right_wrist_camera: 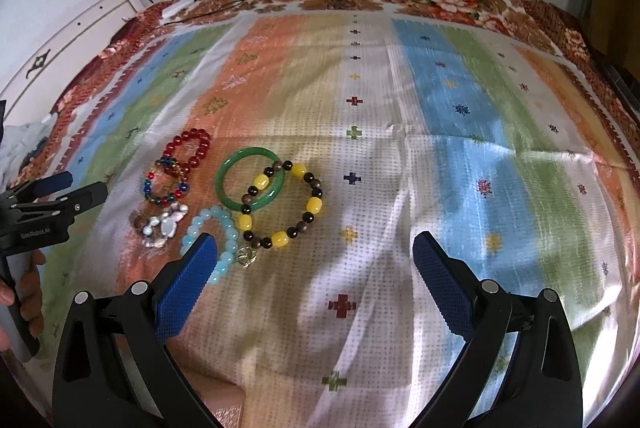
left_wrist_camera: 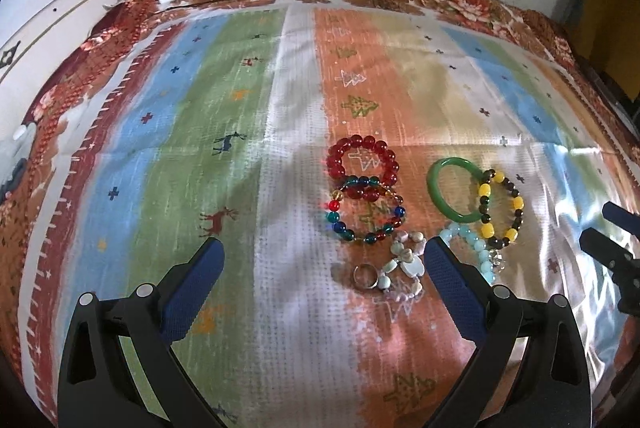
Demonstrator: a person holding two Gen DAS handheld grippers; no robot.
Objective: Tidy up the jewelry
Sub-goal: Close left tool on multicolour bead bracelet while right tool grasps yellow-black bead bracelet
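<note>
I see both my left gripper [left_wrist_camera: 322, 252] and right gripper [right_wrist_camera: 314, 248] spread wide, grasping nothing. Beside the green bangle [right_wrist_camera: 224, 189] lie the yellow-and-black bracelet [right_wrist_camera: 314, 205], overlapping it, and the red bracelet [right_wrist_camera: 202, 143] farther left on the cloth [right_wrist_camera: 440, 155].

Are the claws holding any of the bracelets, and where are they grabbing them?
No. The left claw and right claw are both open and empty; the bracelets lie on the cloth.

The left gripper [left_wrist_camera: 324, 260] had black plastic arms with round silver screws and blue ribbed finger pads [left_wrist_camera: 192, 292]; the right gripper [right_wrist_camera: 314, 254] matched it, and white lettering marked the left one's body
</note>
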